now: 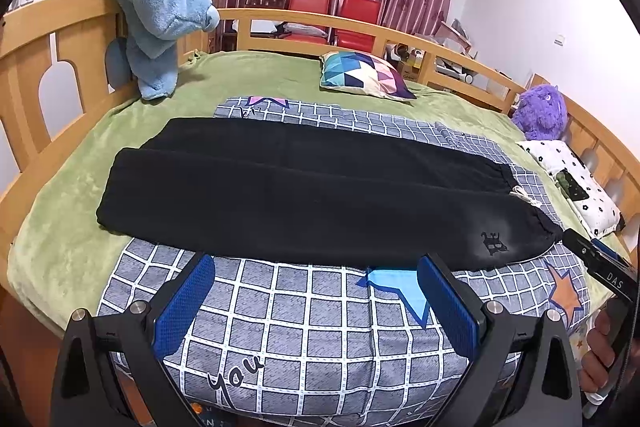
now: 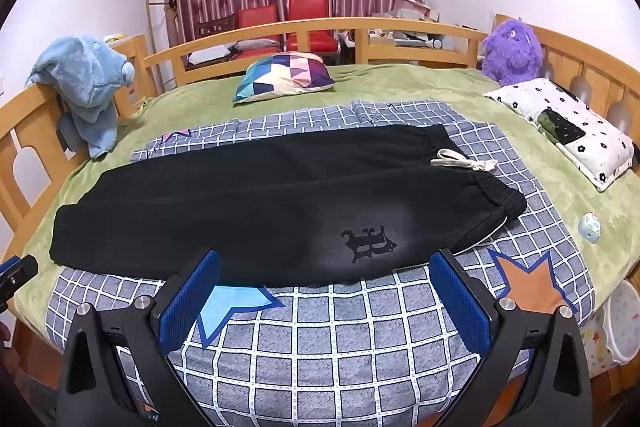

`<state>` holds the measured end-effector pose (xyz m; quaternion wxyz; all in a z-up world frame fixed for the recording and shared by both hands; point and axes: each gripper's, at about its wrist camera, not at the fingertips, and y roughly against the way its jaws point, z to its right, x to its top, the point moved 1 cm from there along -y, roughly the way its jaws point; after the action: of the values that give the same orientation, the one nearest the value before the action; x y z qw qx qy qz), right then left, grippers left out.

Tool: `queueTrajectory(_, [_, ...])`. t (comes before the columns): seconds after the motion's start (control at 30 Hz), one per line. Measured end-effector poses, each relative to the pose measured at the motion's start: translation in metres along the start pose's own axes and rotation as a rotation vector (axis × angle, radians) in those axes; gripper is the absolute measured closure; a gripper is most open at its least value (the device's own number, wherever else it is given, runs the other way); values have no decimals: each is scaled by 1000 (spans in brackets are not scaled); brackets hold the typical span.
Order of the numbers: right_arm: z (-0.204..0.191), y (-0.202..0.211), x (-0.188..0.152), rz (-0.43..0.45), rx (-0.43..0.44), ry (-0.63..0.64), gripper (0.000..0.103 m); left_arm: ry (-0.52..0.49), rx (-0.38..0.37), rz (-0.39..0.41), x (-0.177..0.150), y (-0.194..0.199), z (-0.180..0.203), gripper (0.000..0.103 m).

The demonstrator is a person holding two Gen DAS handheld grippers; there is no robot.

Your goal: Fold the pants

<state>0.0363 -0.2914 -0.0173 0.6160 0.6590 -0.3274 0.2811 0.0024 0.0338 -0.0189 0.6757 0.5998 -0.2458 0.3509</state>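
Observation:
Black pants (image 1: 304, 195) lie flat across a grey checked quilt (image 1: 320, 315), legs side by side, cuffs at the left, waistband at the right. A dark printed logo (image 2: 370, 243) sits near the waistband, and a cream drawstring (image 2: 464, 161) lies on top by the waist. My left gripper (image 1: 316, 267) hovers open just in front of the pants' near edge, holding nothing. My right gripper (image 2: 326, 261) is open too, its blue pads (image 2: 190, 301) framing the near edge by the logo. The right gripper's body (image 1: 600, 263) shows at the right edge of the left wrist view.
The quilt (image 2: 340, 339) covers a green blanket (image 1: 72, 163) on a wooden-railed bed (image 1: 28, 67). A blue plush (image 1: 156, 15) hangs on the left rail. A geometric cushion (image 2: 284, 75), purple plush (image 2: 512, 51), floral pillow (image 2: 568, 123) and small blue object (image 2: 589, 227) lie around.

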Motion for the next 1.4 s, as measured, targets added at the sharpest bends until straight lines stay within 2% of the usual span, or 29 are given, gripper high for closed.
queueTrajectory(1.03, [0, 0, 1, 7, 12, -18, 0, 21, -53, 32, -3, 5, -1, 1])
queueTrajectory(1.2, [3, -3, 3, 3, 10, -36, 0, -21, -9, 53, -7, 3, 1, 1])
queueTrajectory(1.4, [11, -2, 0, 10, 26, -68, 0, -14, -26, 18, -8, -6, -3, 1])
